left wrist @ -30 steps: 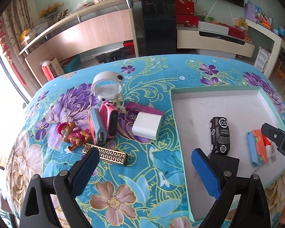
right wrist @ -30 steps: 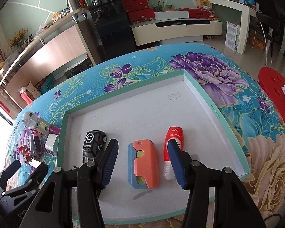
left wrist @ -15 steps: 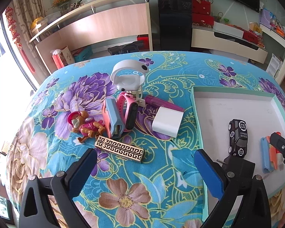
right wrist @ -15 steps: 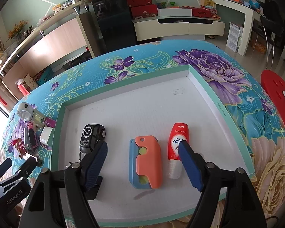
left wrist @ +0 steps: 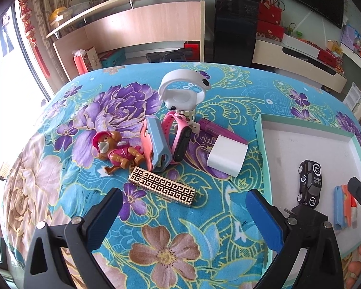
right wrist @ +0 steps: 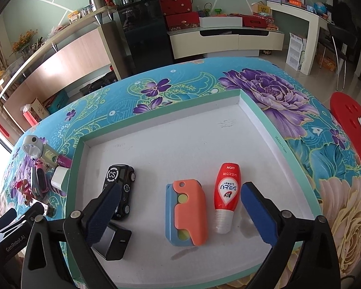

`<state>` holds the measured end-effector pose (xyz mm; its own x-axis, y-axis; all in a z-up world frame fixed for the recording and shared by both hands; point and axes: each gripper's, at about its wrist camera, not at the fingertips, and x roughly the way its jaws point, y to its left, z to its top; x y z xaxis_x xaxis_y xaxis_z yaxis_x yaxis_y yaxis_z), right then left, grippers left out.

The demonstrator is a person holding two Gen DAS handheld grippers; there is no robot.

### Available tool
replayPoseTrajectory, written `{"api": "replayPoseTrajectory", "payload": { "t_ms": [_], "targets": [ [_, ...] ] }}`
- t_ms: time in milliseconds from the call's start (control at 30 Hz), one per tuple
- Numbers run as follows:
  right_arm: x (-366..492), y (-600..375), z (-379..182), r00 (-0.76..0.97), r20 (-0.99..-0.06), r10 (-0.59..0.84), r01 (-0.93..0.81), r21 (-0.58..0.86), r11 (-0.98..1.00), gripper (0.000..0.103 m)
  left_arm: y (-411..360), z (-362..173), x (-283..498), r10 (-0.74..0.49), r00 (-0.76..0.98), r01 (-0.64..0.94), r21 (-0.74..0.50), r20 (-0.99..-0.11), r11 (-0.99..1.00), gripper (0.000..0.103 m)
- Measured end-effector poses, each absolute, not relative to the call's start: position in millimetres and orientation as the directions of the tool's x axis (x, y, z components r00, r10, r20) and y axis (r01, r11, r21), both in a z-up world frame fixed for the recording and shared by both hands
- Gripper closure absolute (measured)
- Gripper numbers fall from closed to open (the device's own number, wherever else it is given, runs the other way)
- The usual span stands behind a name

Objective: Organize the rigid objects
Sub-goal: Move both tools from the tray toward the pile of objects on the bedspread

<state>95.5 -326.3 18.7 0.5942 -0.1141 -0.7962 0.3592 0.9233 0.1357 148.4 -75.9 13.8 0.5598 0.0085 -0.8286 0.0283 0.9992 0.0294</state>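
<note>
My left gripper (left wrist: 185, 219) is open and empty above the floral cloth, just short of a gold-patterned bar (left wrist: 162, 186). Beyond it lie a toy dog (left wrist: 115, 150), a pink-and-blue case (left wrist: 154, 144), a pink watch (left wrist: 180, 137), a white block (left wrist: 227, 155), a purple tube (left wrist: 222, 132) and a white round device (left wrist: 183, 91). My right gripper (right wrist: 178, 213) is open and empty over the white tray (right wrist: 156, 130). In the tray lie a black toy car (right wrist: 120, 185), a black adapter (right wrist: 113, 240), an orange-and-blue case (right wrist: 186, 210) and a red bottle (right wrist: 226, 192).
The tray's teal rim (left wrist: 261, 149) stands at the right in the left wrist view. A red stool (right wrist: 351, 120) is beyond the table's right edge. Shelves and cabinets stand behind the table.
My left gripper has swung left from the tray toward the pile of objects. My right gripper has opened wider and pulled back from the orange-and-blue case.
</note>
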Motion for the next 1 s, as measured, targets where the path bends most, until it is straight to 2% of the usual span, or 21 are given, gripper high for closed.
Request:
{"api": "replayPoseTrajectory", "payload": {
  "t_ms": [200,567,667,1000],
  "targets": [
    [100.4,-317.3,21.2,0.605,-0.785,-0.133,0.342,0.106,0.934,0.003,-67.9,22.5,149.4,0.009,0.575,0.005,0.015,-0.818,1.0,0.0],
    [107.2,-287.3,37.3,0.692,-0.707,-0.144,0.275,0.074,0.959,0.003,-64.8,49.2,154.2,0.0,0.607,-0.007,-0.005,-0.795,1.0,0.0],
    [110.5,-283.6,36.7,0.699,-0.708,-0.1,0.259,0.121,0.958,0.003,-63.3,57.4,158.8,0.004,0.615,-0.011,-0.003,-0.788,1.0,0.0],
    [119.3,-258.7,28.8,0.672,-0.733,-0.106,0.262,0.1,0.96,0.003,-40.2,64.0,174.9,0.027,0.623,-0.072,-0.022,-0.782,0.997,0.0]
  ]
}}
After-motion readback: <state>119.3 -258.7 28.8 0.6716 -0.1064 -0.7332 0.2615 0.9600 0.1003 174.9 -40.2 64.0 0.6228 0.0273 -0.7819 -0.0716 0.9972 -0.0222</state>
